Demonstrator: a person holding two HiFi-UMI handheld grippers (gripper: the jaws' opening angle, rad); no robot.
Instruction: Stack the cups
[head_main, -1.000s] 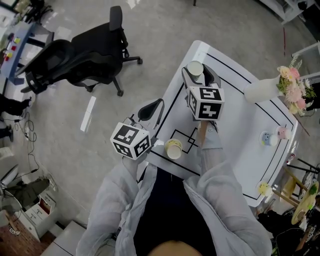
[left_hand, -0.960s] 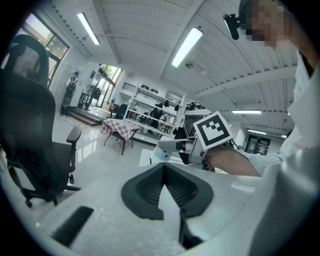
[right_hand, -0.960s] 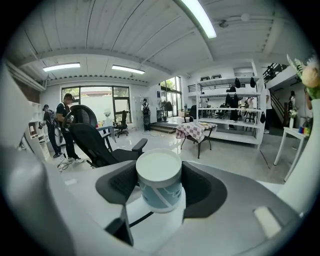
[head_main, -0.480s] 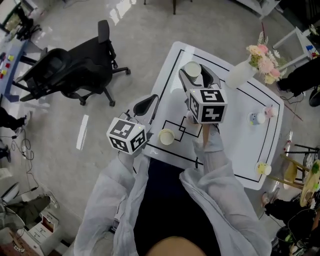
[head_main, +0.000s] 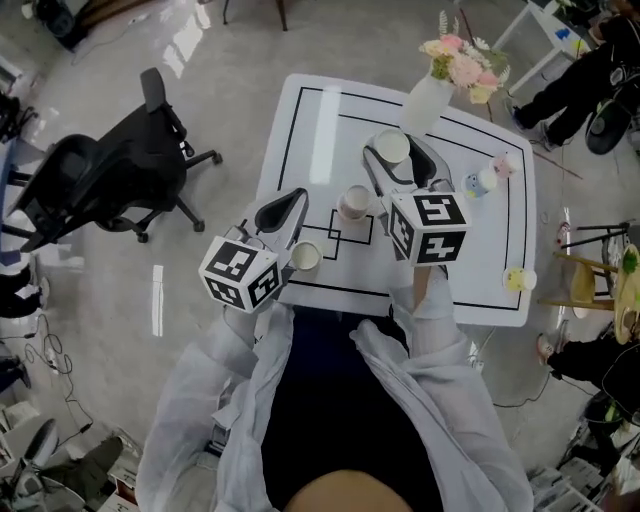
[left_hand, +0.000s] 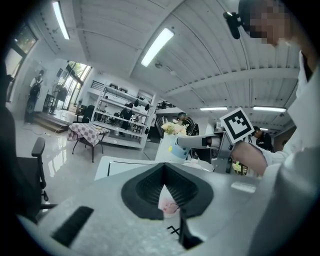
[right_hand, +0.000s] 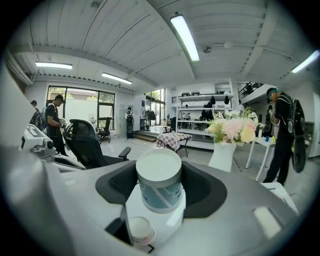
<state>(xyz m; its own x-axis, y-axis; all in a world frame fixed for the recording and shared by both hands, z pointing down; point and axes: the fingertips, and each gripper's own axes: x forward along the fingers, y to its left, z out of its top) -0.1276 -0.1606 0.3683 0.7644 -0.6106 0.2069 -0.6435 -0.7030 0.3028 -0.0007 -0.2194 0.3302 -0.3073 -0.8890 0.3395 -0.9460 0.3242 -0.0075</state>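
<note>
A paper cup with a blue pattern (head_main: 390, 147) (right_hand: 159, 175) sits between the jaws of my right gripper (head_main: 396, 152) (right_hand: 159, 187), which is shut on it and holds it above the white table (head_main: 470, 250). A second cup (head_main: 352, 203) (right_hand: 141, 229) stands on the table below and in front of it. A third cup (head_main: 305, 257) stands near the table's front edge, beside my left gripper (head_main: 301, 194) (left_hand: 163, 167). That gripper's tips meet and hold nothing. A cup with a pink print (left_hand: 170, 205) shows through the gap behind the left gripper's tips.
A white vase of flowers (head_main: 430, 95) stands at the table's far edge. Small toys (head_main: 480, 182) lie to the right, another (head_main: 516, 280) near the right front corner. A black office chair (head_main: 110, 185) stands on the floor at left. People stand beyond the table at top right.
Both grippers have risen and moved further over the table, the right one still carrying the blue-patterned cup. The head view has swung so the whole table shows.
</note>
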